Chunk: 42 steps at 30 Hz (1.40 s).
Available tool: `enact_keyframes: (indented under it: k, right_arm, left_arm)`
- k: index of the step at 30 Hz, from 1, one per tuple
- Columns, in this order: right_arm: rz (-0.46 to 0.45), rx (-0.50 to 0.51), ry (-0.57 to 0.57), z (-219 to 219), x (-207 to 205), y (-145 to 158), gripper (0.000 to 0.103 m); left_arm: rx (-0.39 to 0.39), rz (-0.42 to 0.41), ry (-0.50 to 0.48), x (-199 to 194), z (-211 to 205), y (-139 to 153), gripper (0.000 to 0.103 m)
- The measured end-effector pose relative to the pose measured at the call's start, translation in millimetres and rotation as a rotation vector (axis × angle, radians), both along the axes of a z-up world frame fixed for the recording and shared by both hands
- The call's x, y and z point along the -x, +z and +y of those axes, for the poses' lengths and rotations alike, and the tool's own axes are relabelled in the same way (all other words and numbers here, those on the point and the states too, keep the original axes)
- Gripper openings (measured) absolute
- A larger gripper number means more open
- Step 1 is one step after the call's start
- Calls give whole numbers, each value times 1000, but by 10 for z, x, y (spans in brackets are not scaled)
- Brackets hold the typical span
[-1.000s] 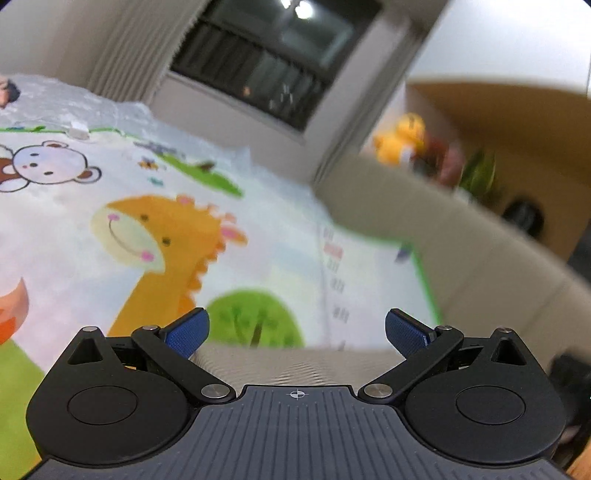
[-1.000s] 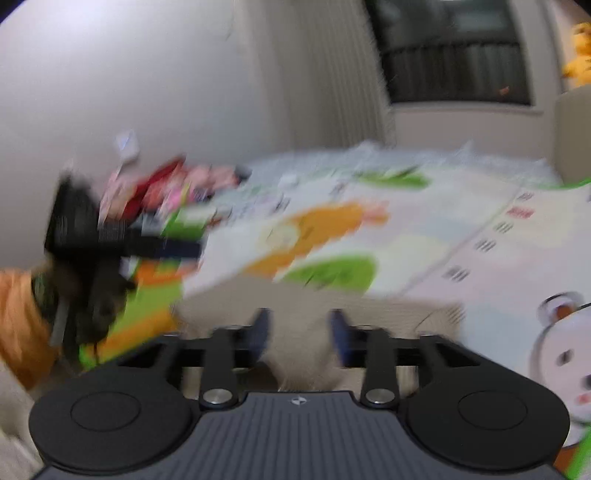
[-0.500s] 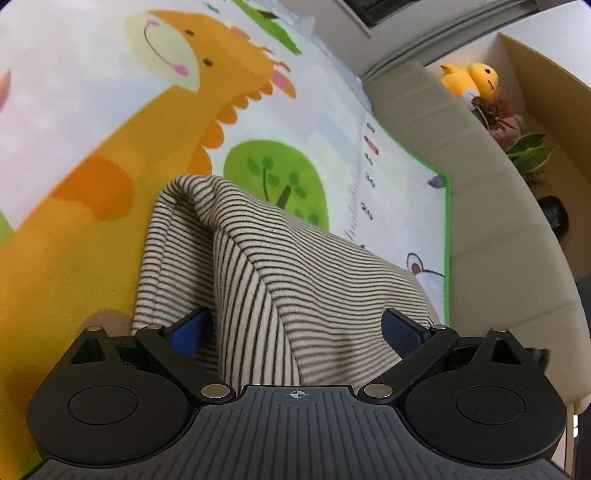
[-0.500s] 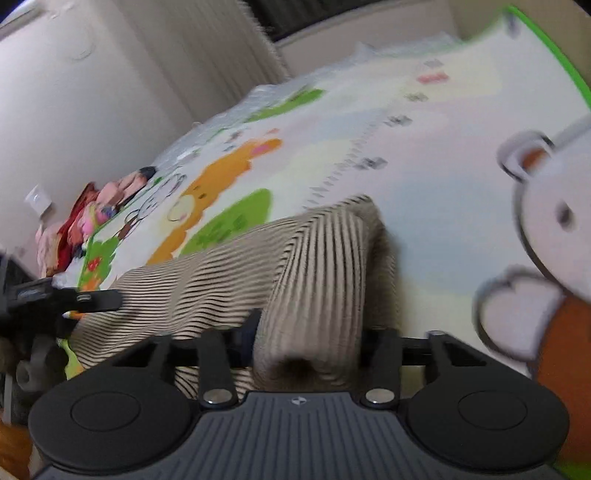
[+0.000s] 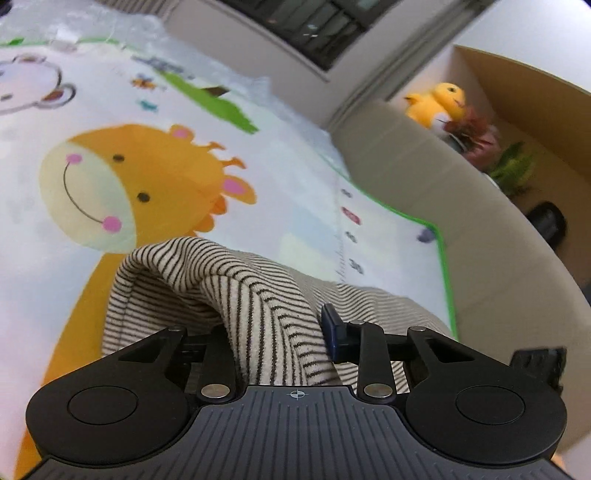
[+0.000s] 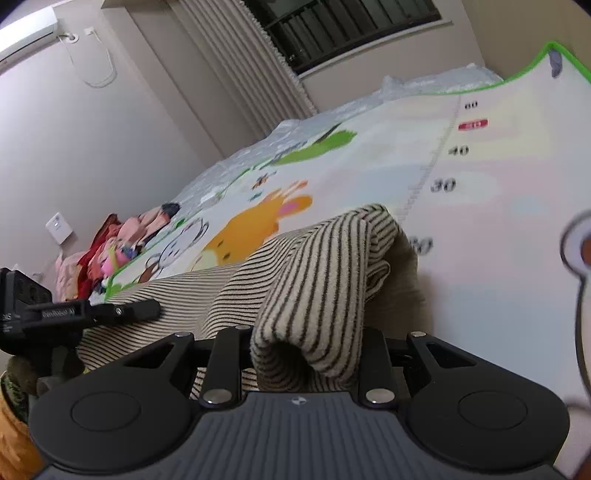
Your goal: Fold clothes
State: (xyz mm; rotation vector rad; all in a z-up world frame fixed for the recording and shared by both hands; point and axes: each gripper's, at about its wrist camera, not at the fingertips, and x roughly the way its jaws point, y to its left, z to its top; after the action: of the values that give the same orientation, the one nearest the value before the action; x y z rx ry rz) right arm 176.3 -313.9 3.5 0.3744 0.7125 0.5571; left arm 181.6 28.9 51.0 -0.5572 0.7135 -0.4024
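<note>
A beige garment with thin dark stripes (image 5: 221, 273) lies bunched on a cartoon play mat (image 5: 155, 177). In the left wrist view a raised fold of it runs between the fingers of my left gripper (image 5: 273, 332). The jaws are closing, the blue right pad (image 5: 332, 328) presses into the cloth, and the left pad is hidden under it. In the right wrist view another rolled fold of the garment (image 6: 332, 251) fills my right gripper (image 6: 306, 343), whose jaws are also closing on it. The left gripper's black finger (image 6: 125, 312) shows over the cloth at the left.
A beige sofa edge (image 5: 424, 184) borders the mat on the right, with a yellow plush toy (image 5: 439, 103) and a plant behind it. A pile of pink and red clothes (image 6: 114, 247) lies at the mat's far left corner. A curtain and window (image 6: 332, 29) stand beyond.
Both grippers came down onto the striped garment. The left jaws went from wide open to narrow around a fold. The right jaws narrowed further on their fold.
</note>
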Motion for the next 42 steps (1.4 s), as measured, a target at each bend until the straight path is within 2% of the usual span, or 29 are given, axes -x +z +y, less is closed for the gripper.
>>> enact_keyframes:
  k: [5, 9, 12, 16, 19, 22, 25, 27, 29, 31, 34, 39, 42]
  right_arm:
    - [47, 16, 0, -38, 300, -230, 28]
    - [52, -8, -28, -137, 413, -378, 32]
    - [45, -16, -45, -224, 493, -353, 38]
    - [22, 13, -65, -352, 630, -262, 51]
    - [-24, 59, -102, -425, 717, -142, 65]
    - [-68, 87, -132, -454, 717, -33, 66]
    - [-109, 107, -145, -407, 661, 47, 65]
    - [-132, 142, -134, -327, 600, 49, 58]
    - [-118, 189, -115, -226, 498, -18, 52]
    - [-96, 242, -103, -139, 428, -133, 51]
    - [-49, 211, -118, -168, 396, -269, 51]
    - [-26, 177, -114, -222, 598, -259, 49]
    - [-10, 194, -64, -86, 820, -270, 50]
  left_arm:
    - [-96, 9, -62, 336, -96, -164, 31]
    - [-159, 20, -39, 432, -53, -338, 37]
    - [-186, 31, -22, 522, 1, -409, 42]
    - [-246, 14, 5, 711, 43, -348, 55]
    - [-295, -15, 36, 855, 71, -221, 65]
    - [-274, -24, 34, 972, 62, -83, 80]
    - [-213, 2, -15, 1033, -10, -48, 87]
    - [-176, 45, -49, 1039, -83, -82, 88]
    - [-154, 67, -75, 1034, -136, -123, 88]
    - [-146, 79, -92, 1028, -171, -159, 88]
    - [-162, 82, -94, 988, -167, -226, 87]
    - [-198, 78, -102, 867, -121, -320, 83]
    - [-276, 37, -81, 733, -131, -299, 79]
